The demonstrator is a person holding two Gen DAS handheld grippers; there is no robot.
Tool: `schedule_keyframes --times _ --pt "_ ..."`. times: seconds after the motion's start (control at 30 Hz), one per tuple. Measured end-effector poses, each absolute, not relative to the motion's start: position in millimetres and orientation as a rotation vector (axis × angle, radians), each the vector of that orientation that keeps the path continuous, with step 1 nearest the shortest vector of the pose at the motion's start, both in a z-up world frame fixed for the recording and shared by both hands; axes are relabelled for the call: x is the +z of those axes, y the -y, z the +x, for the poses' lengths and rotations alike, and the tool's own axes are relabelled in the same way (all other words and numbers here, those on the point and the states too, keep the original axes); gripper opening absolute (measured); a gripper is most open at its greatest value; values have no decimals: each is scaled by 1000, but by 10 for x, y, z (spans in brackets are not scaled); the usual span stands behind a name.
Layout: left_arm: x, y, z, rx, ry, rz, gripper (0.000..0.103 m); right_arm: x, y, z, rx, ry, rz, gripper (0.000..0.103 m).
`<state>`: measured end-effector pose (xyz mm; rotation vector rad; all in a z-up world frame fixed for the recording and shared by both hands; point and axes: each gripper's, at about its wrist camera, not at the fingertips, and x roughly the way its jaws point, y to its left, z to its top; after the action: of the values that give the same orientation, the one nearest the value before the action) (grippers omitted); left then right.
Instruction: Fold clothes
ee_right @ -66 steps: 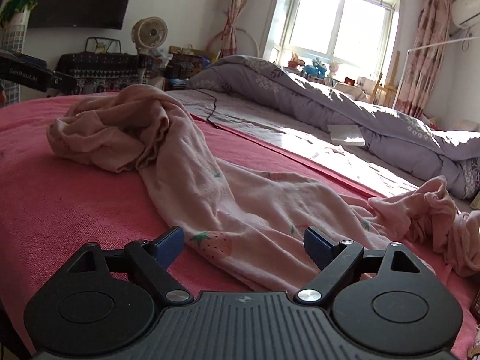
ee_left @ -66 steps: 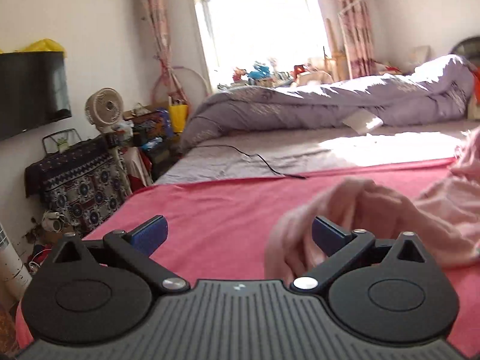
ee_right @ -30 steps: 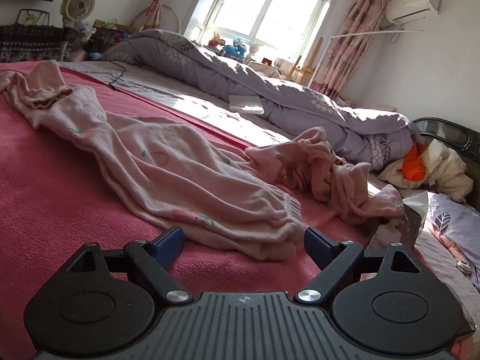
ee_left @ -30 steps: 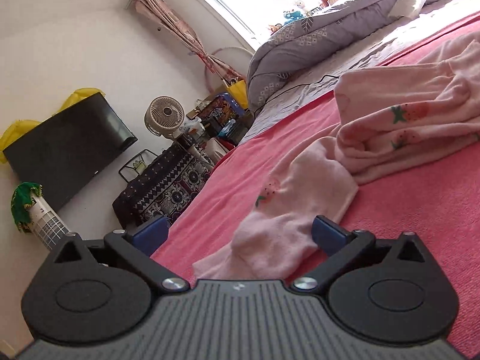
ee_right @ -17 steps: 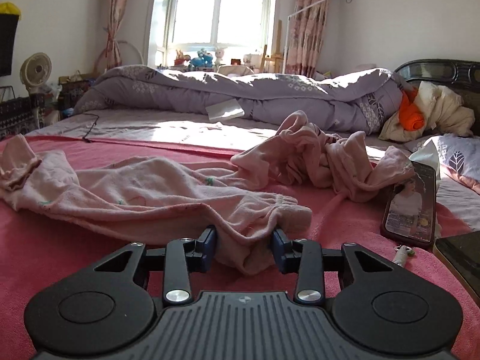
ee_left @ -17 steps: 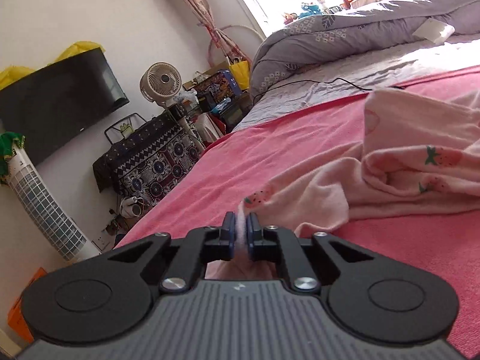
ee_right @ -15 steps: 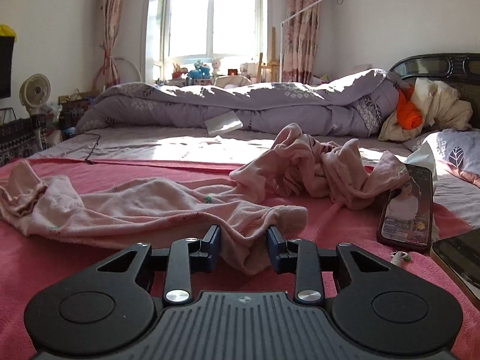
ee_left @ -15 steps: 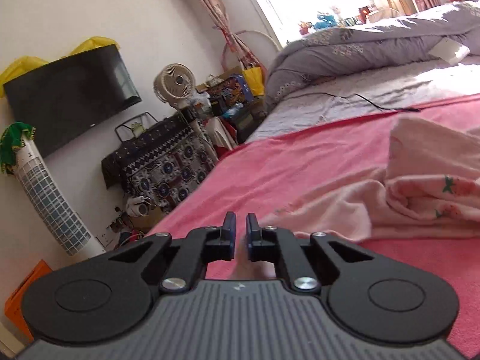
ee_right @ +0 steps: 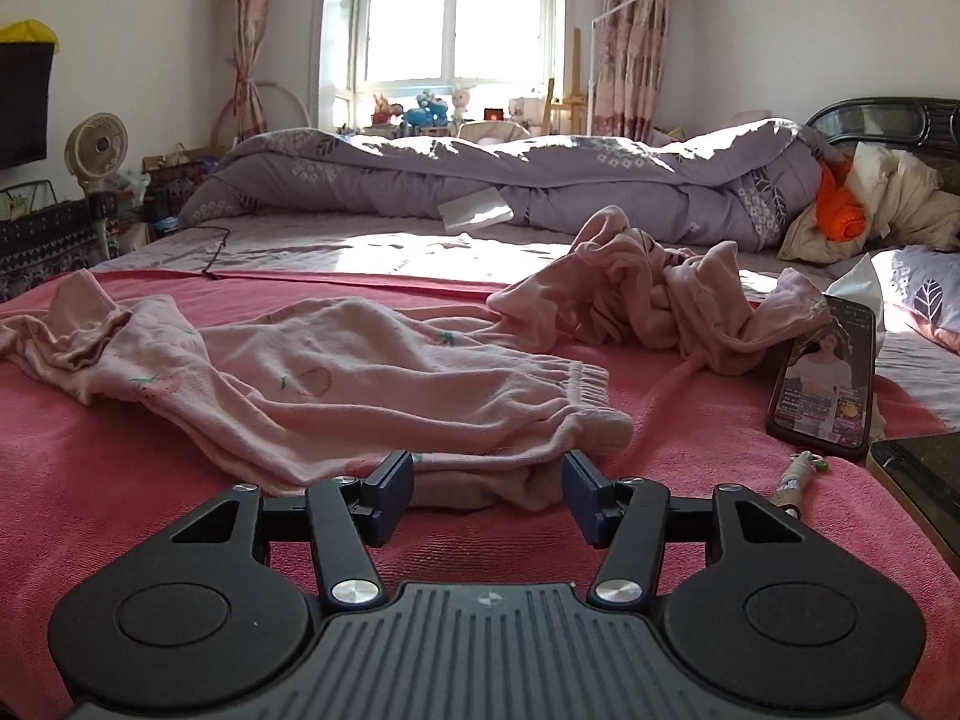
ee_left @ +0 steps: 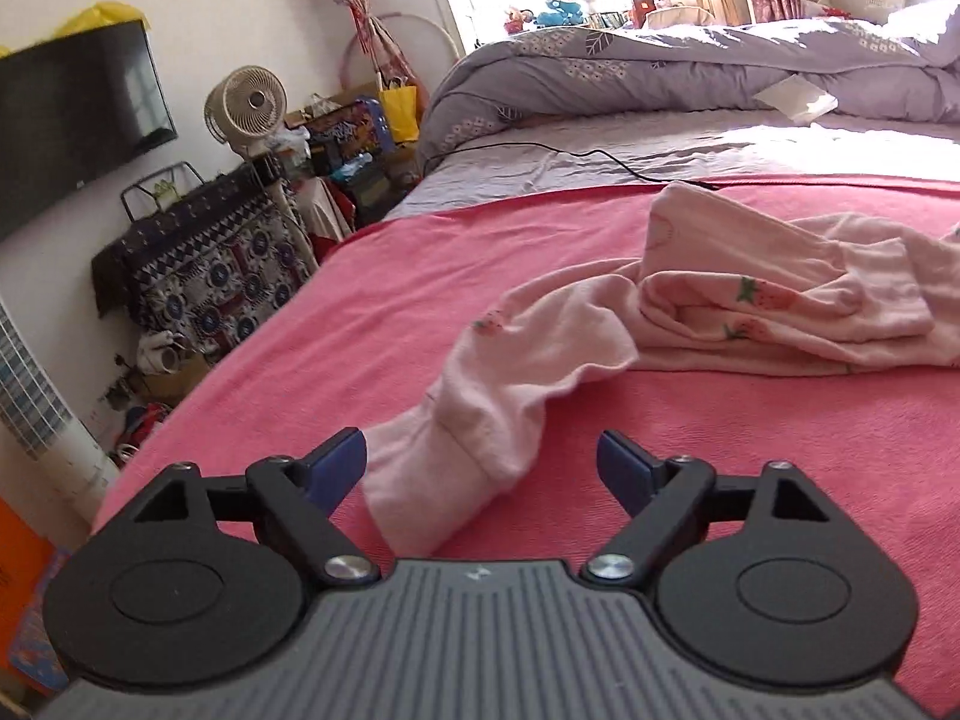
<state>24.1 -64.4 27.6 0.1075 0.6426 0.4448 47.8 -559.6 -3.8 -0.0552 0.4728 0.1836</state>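
Pale pink strawberry-print pyjama trousers (ee_left: 690, 324) lie stretched across a pink-red blanket (ee_left: 390, 276). My left gripper (ee_left: 483, 465) is open; a leg cuff (ee_left: 444, 480) lies on the blanket between its blue fingers, not gripped. In the right wrist view the same trousers (ee_right: 336, 384) lie flat, with the elastic waistband (ee_right: 576, 414) nearest. My right gripper (ee_right: 487, 495) is open, its fingers either side of the waistband fold. A second crumpled pink garment (ee_right: 648, 294) lies behind.
A phone (ee_right: 825, 378) with a lit screen and a dark device (ee_right: 924, 480) lie at the right on the blanket (ee_right: 90, 480). A purple duvet (ee_right: 540, 180) lies behind. A fan (ee_left: 246, 108), a patterned cloth-covered stand (ee_left: 204, 264) and clutter stand beyond the bed's left edge.
Both grippers were shut on the trousers half a second ago, left on the cuff, right on the waistband. Both have opened and the trousers now lie flatter and more stretched out.
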Motion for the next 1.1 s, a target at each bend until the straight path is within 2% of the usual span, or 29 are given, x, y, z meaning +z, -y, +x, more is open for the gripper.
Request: schedule_keyframes --times 0.07,0.17,0.4,0.53,0.57,0.6,0.63,0.67,0.7,0.87,0.9,0.93,1.0,1.1 --pt "187 629 320 553 -622 120 97 -77 5524 501 193 -484 -61 58" --pt "-13 722 373 737 -584 328 99 -157 5422 528 199 -504 -73 64" --pt "-265 1007 148 770 -423 663 103 -248 5354 539 190 -488 -88 71" --pt "-261 872 283 692 -450 629 100 -282 5334 567 182 -482 -70 76" --pt "-243 828 329 680 -471 618 84 -285 5326 567 177 -480 -67 77" --pt "-227 786 377 670 -494 609 59 -287 5322 567 173 -479 -65 78" --pt "-199 742 412 685 -497 615 50 -288 5318 567 170 -477 -64 78" --pt "-167 696 443 708 -495 624 27 -289 5317 567 169 -476 -64 78" --pt "-135 651 474 730 -492 634 25 -290 5315 566 169 -475 -63 78" --pt "480 253 446 784 -350 519 25 -277 5323 589 178 -481 -70 79" --pt "535 184 455 787 -343 516 29 -277 5321 593 178 -482 -69 80" --pt "533 117 478 794 -358 538 30 -277 5321 596 178 -482 -68 80" --pt "371 14 552 810 -433 607 40 -279 5323 603 177 -481 -66 81" --pt "-26 -145 614 816 -597 677 45 -283 5328 610 180 -480 -68 82"
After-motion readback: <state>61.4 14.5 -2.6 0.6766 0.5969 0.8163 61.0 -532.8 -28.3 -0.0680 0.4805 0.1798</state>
